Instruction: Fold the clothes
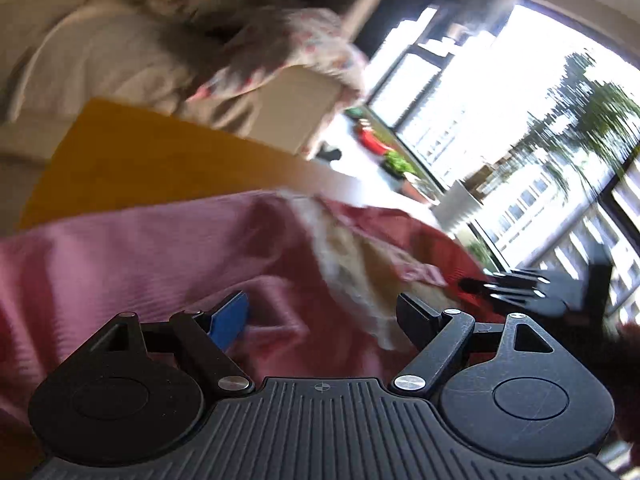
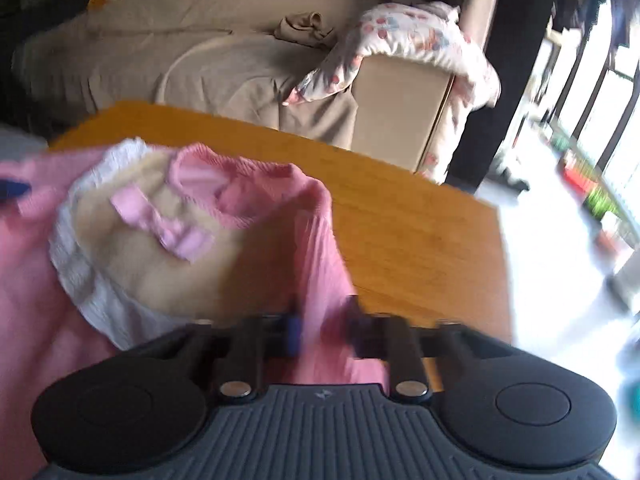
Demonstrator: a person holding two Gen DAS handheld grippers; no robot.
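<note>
On the wooden table (image 2: 400, 216): pink garment (image 2: 280, 240), cream fleece lining (image 2: 152, 256) turned outward, half lifted.
My right gripper (image 2: 322, 320): fingers pinched on a pink fold; view blurred.
My left gripper (image 1: 324, 316): fingers spread wide, cloth lying between them, nothing held.
Behind: sofa (image 2: 400, 108) with a floral blanket (image 2: 420, 32).
Risk: held by one pinch, the fold may slip and bunch the garment.

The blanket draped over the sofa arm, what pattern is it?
The blanket is white with red and blue spots, clearest in the right wrist view.
</note>
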